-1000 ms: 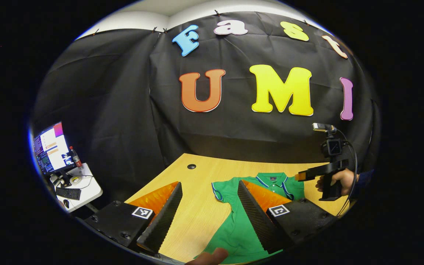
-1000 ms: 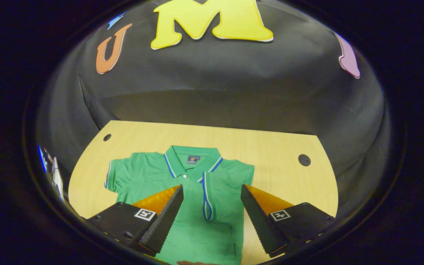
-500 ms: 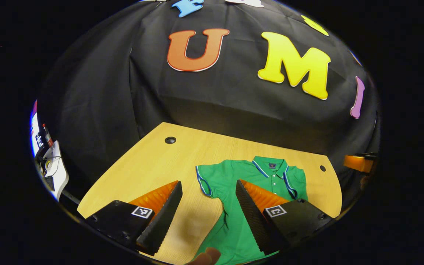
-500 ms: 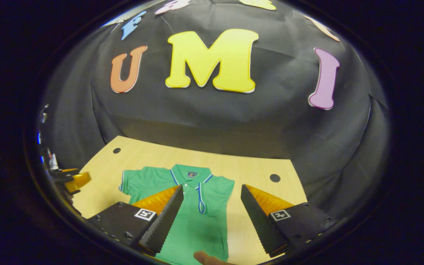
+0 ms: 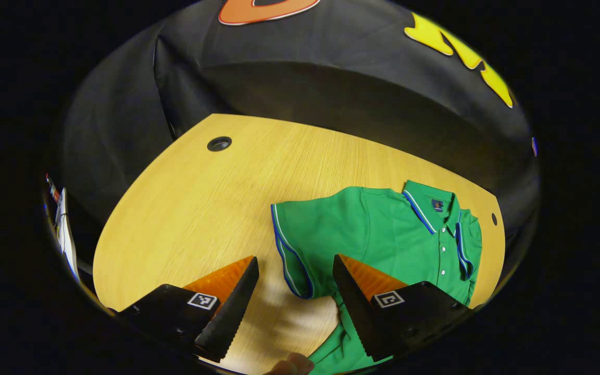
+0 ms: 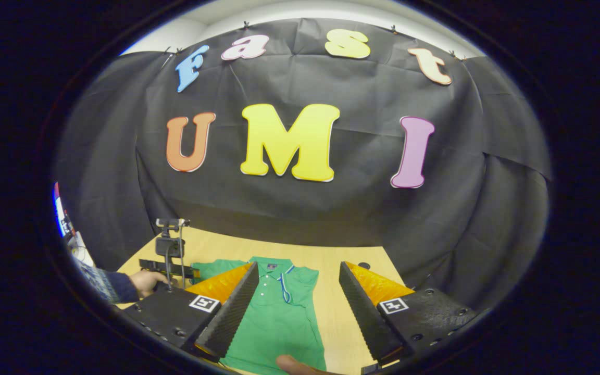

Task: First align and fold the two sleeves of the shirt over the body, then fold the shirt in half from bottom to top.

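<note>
So the left claw (image 5: 295,291) just dipped toward the shirt's (image 5: 383,234) unfolded sleeve (image 5: 292,245) at 12 o'clock, fingers spread, gripping nothing; right claw (image 6: 296,302) likewise released.

Green polo shirt (image 5: 383,234) flat, r. sleeve (image 5: 464,245) folded in.

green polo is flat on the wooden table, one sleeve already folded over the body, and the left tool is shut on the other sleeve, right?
Not quite: the left tool is open, its jaws either side of the sleeve, as the left gripper view shows. The rest holds.
</note>
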Available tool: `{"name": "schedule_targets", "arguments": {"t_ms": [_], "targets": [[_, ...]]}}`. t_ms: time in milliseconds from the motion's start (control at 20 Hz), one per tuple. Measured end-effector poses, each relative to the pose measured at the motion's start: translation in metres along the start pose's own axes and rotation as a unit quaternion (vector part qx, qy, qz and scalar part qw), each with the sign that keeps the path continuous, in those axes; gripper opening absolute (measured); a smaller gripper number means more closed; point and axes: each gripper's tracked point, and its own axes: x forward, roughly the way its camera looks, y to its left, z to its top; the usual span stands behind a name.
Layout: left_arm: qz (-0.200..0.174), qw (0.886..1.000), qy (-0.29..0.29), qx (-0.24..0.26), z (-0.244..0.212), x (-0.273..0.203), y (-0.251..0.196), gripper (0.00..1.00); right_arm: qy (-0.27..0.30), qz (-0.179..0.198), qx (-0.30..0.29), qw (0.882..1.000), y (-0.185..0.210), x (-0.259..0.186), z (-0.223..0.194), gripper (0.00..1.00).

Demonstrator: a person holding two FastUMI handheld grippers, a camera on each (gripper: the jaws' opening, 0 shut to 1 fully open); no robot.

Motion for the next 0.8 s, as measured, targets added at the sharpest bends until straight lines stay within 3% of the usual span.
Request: {"name": "schedule_targets", "arguments": {"t_ms": [100,300,400,650,800], "targets": [[0.006,1.000,0.018,-0.010,-0.002,0.017,0.004,0.90,-0.003,-0.013,-0.010,1.000,-0.012,-0.020,-0.003,0.95],[0.014,0.999,0.034,-0.011,-0.003,0.035,0.006,0.69,0.006,-0.035,-0.009,0.999,-0.023,-0.043,-0.014,0.97],[0.014,0.999,0.041,0.008,-0.004,0.036,0.002,0.71,0.011,-0.039,0.000,0.999,-0.026,-0.048,-0.016,0.95],[0.009,0.999,0.040,0.020,-0.001,0.039,0.002,0.22,0.008,-0.041,-0.002,0.999,-0.026,-0.049,-0.015,0.97],[0.003,0.999,0.044,0.031,-0.001,0.037,-0.004,0.08,0.014,-0.038,-0.005,0.999,-0.027,-0.043,-0.019,0.95]]}}
